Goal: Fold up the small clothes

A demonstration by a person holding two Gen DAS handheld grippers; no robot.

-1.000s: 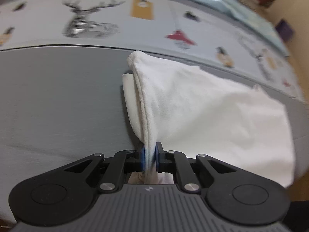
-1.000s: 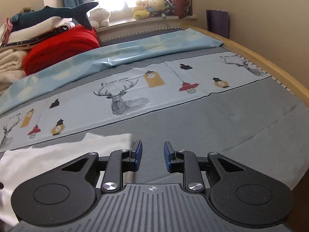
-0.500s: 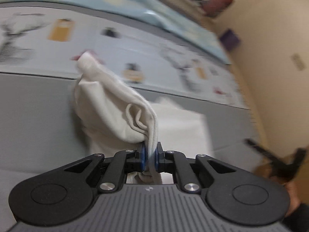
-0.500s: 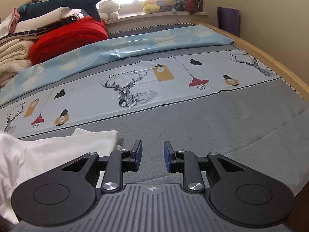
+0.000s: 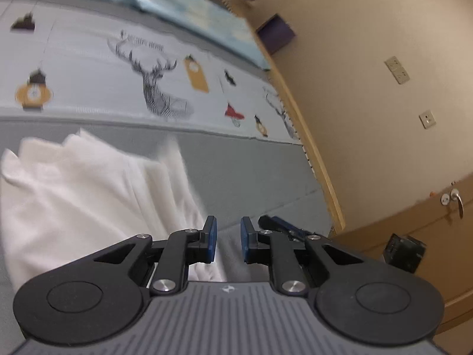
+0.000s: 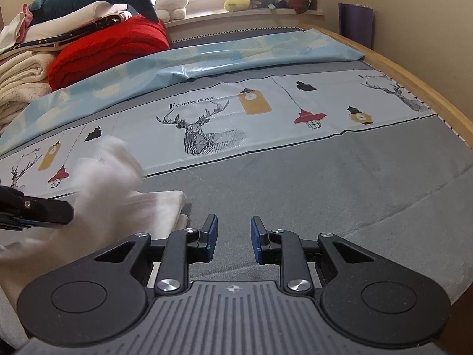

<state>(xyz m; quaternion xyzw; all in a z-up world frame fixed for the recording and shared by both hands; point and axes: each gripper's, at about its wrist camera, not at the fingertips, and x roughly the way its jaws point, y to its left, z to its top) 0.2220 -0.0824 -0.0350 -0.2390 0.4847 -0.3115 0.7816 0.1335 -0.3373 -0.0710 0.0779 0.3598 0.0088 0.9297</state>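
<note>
A small white garment (image 5: pixel 88 189) lies folded over in layers on the grey bed cover (image 5: pixel 251 171), left of centre in the left wrist view. My left gripper (image 5: pixel 227 241) is open and empty at the garment's right edge. In the right wrist view the garment (image 6: pixel 118 201) lies at the lower left, its upper part blurred. My right gripper (image 6: pixel 233 238) is open and empty over bare grey cover, just right of the garment. The left gripper's dark finger (image 6: pixel 35 208) reaches in from the left edge.
A pale printed sheet with deer and lanterns (image 6: pixel 212 124) lies beyond the garment. Folded blankets, a red quilt (image 6: pixel 109 47) and plush toys are piled at the far left. The wooden bed rail (image 6: pixel 419 88) runs along the right. A cabinet (image 5: pixel 428 236) stands beside the bed.
My left gripper carried the pinched garment edge over to the right, then opened and let it go. The garment now lies folded over. My right gripper stayed open and barely moved.
</note>
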